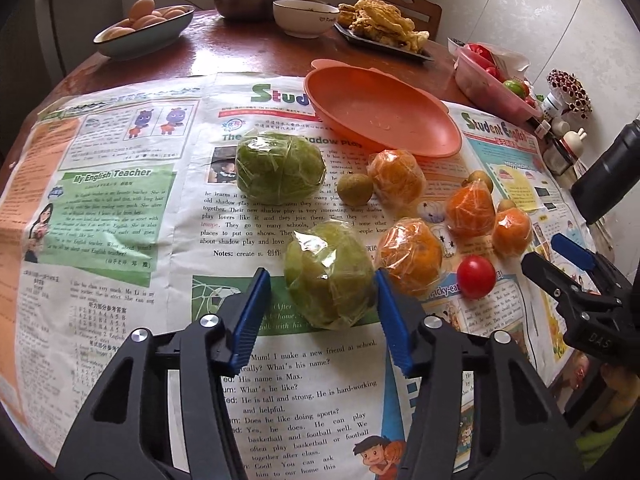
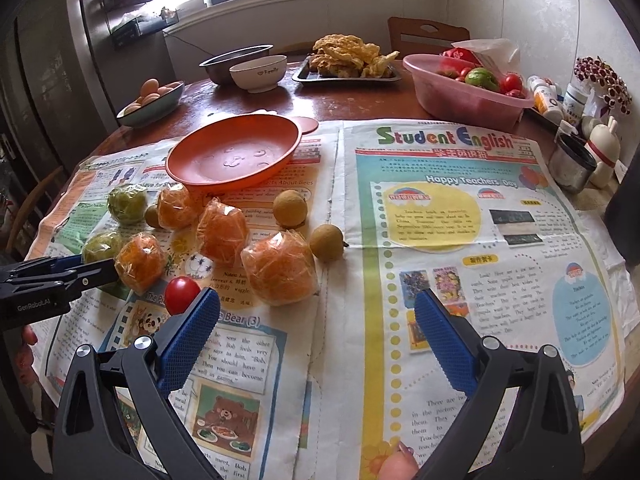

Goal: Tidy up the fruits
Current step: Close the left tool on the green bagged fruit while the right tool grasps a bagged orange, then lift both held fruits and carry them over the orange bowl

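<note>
Left wrist view: the left hand-held gripper [image 1: 322,298] is spread wide, its blue fingers [image 1: 254,316] standing on either side of a green fruit wrapped in plastic film [image 1: 330,276]. The right finger sits just beside the fruit's edge; whether it touches cannot be told. The fruit lies on a newspaper [image 1: 120,208] spread over the table [image 1: 224,56]. A second wrapped green fruit [image 1: 280,166] lies farther off, near an orange plastic dish [image 1: 384,114] that holds nothing. To the right sit four wrapped oranges: the nearest [image 1: 410,262] is just beside the framed green fruit, with a small red tomato [image 1: 476,277] next to it. A small brown round fruit [image 1: 355,189] rests between the far green fruit and another wrapped orange [image 1: 396,178].

In the right wrist view the right hand-held gripper [image 2: 316,322] is also wide open and holds nothing, hovering over bare newspaper just right of the fruit cluster. Its left finger [image 2: 192,336] is near the tomato. Two more brown fruits [image 2: 290,208] [image 2: 327,242] lie at the cluster's right side. A pink basin [image 2: 460,92] with red and green produce stands at the table's far side.
</note>
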`<state>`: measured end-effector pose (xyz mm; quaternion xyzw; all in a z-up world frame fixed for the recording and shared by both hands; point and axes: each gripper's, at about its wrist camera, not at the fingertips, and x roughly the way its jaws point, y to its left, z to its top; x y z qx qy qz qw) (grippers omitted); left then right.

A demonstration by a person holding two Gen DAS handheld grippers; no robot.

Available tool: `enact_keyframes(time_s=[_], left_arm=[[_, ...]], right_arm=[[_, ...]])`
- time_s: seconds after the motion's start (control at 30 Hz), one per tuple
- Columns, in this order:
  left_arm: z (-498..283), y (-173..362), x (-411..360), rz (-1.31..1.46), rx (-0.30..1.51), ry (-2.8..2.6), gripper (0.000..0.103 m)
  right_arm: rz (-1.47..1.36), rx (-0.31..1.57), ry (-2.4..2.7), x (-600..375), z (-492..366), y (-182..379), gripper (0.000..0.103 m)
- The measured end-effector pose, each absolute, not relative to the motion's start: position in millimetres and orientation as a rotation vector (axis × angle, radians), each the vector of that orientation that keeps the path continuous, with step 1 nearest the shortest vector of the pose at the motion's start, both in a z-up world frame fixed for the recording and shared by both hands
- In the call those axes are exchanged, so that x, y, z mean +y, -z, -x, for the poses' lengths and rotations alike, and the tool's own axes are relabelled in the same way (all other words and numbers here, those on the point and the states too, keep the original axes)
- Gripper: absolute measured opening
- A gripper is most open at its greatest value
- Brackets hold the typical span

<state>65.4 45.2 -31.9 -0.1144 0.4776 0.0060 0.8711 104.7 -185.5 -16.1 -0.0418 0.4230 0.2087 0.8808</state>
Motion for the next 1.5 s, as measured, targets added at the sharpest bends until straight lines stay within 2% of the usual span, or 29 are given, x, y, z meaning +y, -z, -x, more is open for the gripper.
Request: enact_keyframes(time_s=[0.03,0.07,0.3,0.5,0.67,0.97,1.5], left_arm=[[-66,32,46,0.240,0.998,-0.012,0.042],[-67,32,47,0.240,0.998,-0.013,0.041],[-72,32,49,0.245,0.998,-0.003,0.038],[-74,32,51,0.245,0.996,0.006,0.037],[-76,32,53,0.246,0.994,0.017,0.036],[-76,30,59,0.263,0.998,0.038,0.035],[-98,-8,59,0.254,0.937,0.080,0.033]], right_arm=[[0.090,0.884,-0.439,-183,-106,17,0.076],[0.089,0.891,-0.446,-182,-108,18,0.072],[0.087,0.901,-0.480,-172,-114,22,0.058],[0.108,0.894,-0.506,-164,-117,22,0.041],[0.110,0.892,-0.519,-163,-119,24,0.038],[0.069,0.889,-0.567,-164,-115,19,0.038],[0.037,0.817,-0.611,-161,-131,-17,0.037]])
